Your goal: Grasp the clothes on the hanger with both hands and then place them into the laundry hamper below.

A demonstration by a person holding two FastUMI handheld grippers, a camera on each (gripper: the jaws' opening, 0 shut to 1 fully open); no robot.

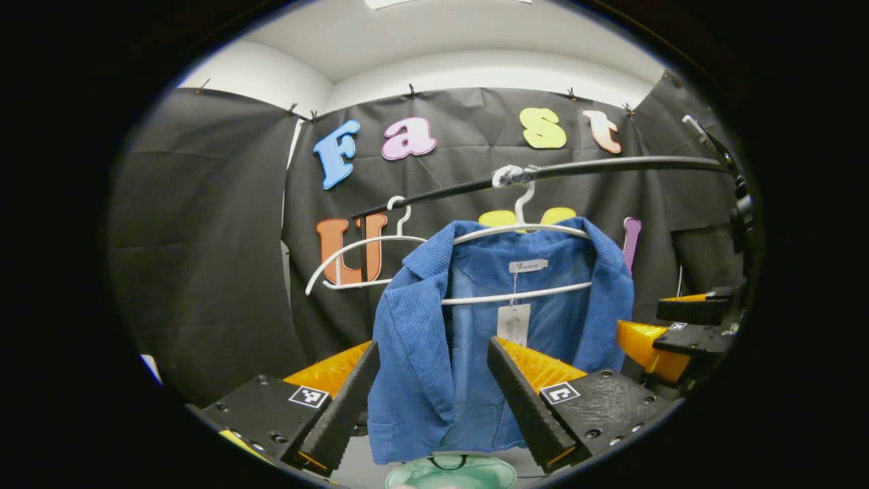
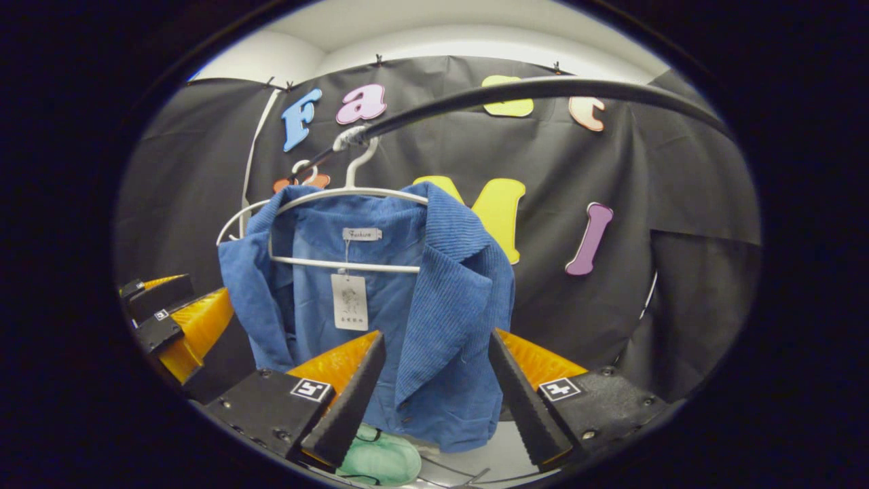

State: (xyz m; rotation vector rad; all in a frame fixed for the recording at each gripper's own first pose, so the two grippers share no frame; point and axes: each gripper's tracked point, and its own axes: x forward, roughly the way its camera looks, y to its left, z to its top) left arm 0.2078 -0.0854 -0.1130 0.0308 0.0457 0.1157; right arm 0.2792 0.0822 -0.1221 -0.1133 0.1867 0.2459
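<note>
The blue corduroy jacket (image 1: 434, 339) hung on a white hanger (image 1: 516, 231) from the rail (image 1: 611, 165), straight ahead of both grippers. The left gripper (image 1: 431, 401) and right gripper (image 2: 434, 401) each stood spread, framing one front panel, ready to close; neither touched cloth yet.

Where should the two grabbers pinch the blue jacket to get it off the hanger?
Probably one front panel each. The blue jacket hangs open on a white hanger, its lapels drooping as free edges facing both grippers. The left gripper and right gripper are open, already lined up on opposite front panels, so come straight in from the front and pinch the ribbed cloth below the collar.
</note>
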